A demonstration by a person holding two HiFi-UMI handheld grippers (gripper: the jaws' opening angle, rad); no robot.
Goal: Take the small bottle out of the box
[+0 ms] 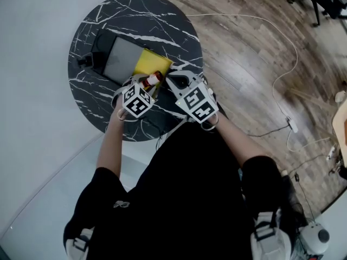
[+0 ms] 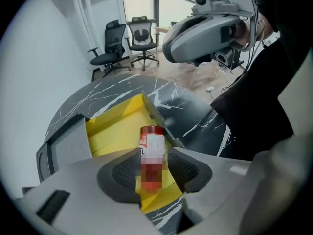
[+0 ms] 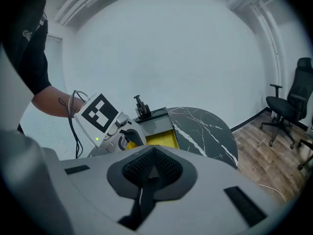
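On table point(image 1: 157, 15): a box point(image 1: 149, 63) with a yellow inside is set near the middle, and its grey lid point(image 1: 122, 58) is folded out toward 9 o'clock.
Bottle point(image 2: 152, 155): it is seen over the box's yellow floor, close to the box's 5 o'clock edge in the head view. A red cap and a white label are shown, with the cap toward 12 o'clock in the left gripper view. Whether it stands or lies cannot be told.
Left gripper point(image 2: 153, 174): it is pointed steeply down at the box's 6 o'clock side. Its jaws are spread, with the bottle between the pads point(image 2: 122, 173), which are close on either side. No pinch on the bottle is seen.
Right gripper point(image 3: 152, 163): it is held at 4 o'clock of the box, over the table's near edge. Its jaws are pressed together with nothing between them.
Stand point(image 1: 89, 58): a small black fixture is placed at the lid's 9 o'clock side.
Floor point(image 1: 244, 47): wood boards are crossed by a white cable point(image 1: 282, 75) at 3 o'clock of the table.
Chairs point(image 2: 127, 38): black office chairs are seen beyond the table at 12 o'clock in the left gripper view.
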